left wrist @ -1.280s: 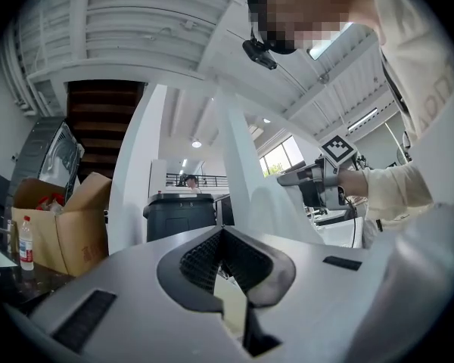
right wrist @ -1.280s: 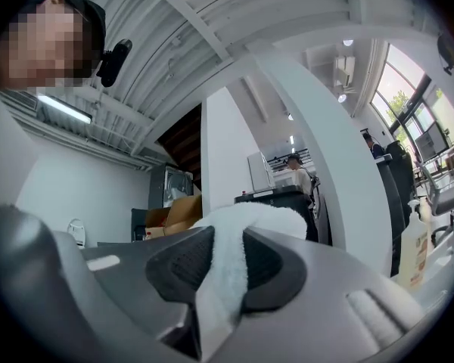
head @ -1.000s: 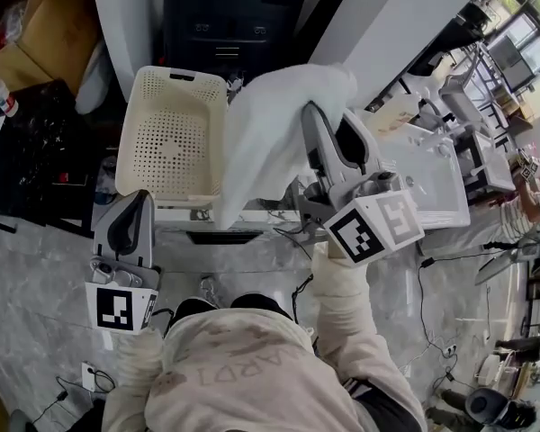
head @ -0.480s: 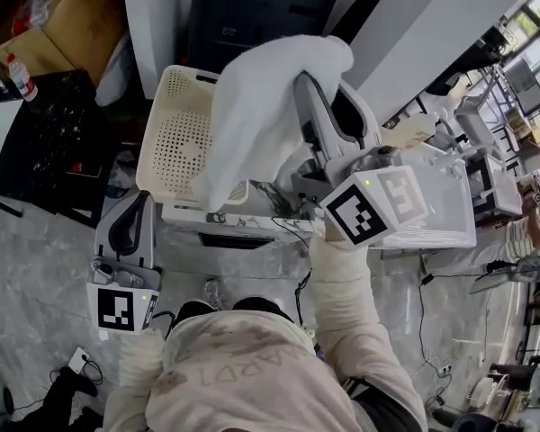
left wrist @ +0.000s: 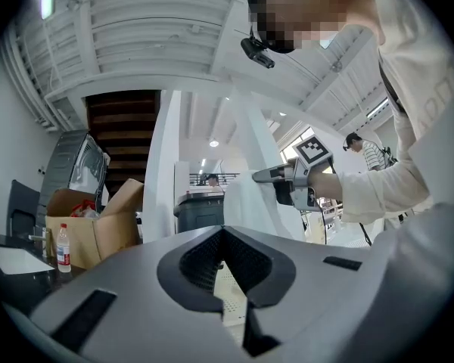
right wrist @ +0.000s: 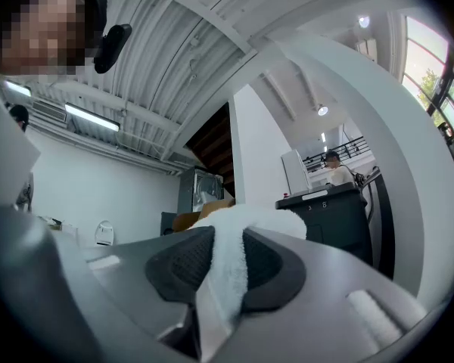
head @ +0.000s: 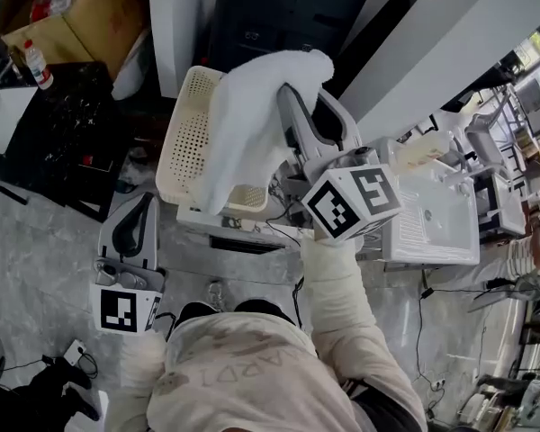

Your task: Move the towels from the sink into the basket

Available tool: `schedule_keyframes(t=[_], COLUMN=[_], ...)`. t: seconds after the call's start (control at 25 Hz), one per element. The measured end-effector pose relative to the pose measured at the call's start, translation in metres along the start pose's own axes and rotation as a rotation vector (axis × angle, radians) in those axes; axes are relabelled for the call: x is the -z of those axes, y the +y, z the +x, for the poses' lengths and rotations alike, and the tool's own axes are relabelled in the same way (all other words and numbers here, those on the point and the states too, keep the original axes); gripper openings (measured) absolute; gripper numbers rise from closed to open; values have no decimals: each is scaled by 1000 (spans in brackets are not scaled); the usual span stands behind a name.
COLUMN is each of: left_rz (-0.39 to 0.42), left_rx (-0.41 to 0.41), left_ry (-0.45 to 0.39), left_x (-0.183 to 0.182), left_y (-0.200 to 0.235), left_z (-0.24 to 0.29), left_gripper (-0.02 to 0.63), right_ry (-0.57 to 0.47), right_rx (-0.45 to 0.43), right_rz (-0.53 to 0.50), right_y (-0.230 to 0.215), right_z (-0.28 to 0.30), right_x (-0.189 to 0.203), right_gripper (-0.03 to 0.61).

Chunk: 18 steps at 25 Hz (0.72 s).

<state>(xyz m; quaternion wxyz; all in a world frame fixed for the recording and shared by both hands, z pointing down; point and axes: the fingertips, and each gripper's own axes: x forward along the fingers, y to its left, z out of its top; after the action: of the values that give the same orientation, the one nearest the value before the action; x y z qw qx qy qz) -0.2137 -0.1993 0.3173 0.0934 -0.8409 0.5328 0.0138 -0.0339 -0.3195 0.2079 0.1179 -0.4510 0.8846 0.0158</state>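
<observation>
— Your right gripper (head: 292, 106) has carried the towel (head: 243, 124) further left since a second ago. It hung off the basket's right edge then, and now it hangs in front of the basket's (head: 191, 142) right half.

— Is the towel in the basket yet?

— From the head view you can't tell whether its bottom edge touches the basket. The cloth drapes down from your fingers in one long white fold, and its lower end shows near the basket's near rim. It is well clear of the sink (head: 432, 228), which lies off to your right.

— How are the fingers holding it?

— In the right gripper view they are clamped on the towel. A white band of cloth runs between the two dark pads and bulges out past the tips.

— And the left gripper?

— Your left gripper (head: 137, 210) has stayed low at your left side, just short of the basket and pointing towards it. Its fingers are together at the tips with nothing between them. Through the slit behind them you see a strip of the basket's perforated wall.

— Anything else nearby?

— A cardboard box (head: 81, 16) and a bottle (head: 38, 61) sit at the far left, well apart from the basket.
</observation>
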Motion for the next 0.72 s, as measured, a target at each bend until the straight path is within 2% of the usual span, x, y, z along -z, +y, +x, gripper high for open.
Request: schedule_keyframes(t=[0.44,0.72], left_rz=[-8,-15], left_rx=[-22,-36], left_ry=[21,33], left_x=[10,20], left_y=[24,38], left_z=[-4,-7], left_gripper=[2,2], right_ry=[96,192], right_rx=[-15,3], right_rz=[45,73], right_y=[9,7], right_z=[31,44], right_x=[63,113], right_gripper=[100,100])
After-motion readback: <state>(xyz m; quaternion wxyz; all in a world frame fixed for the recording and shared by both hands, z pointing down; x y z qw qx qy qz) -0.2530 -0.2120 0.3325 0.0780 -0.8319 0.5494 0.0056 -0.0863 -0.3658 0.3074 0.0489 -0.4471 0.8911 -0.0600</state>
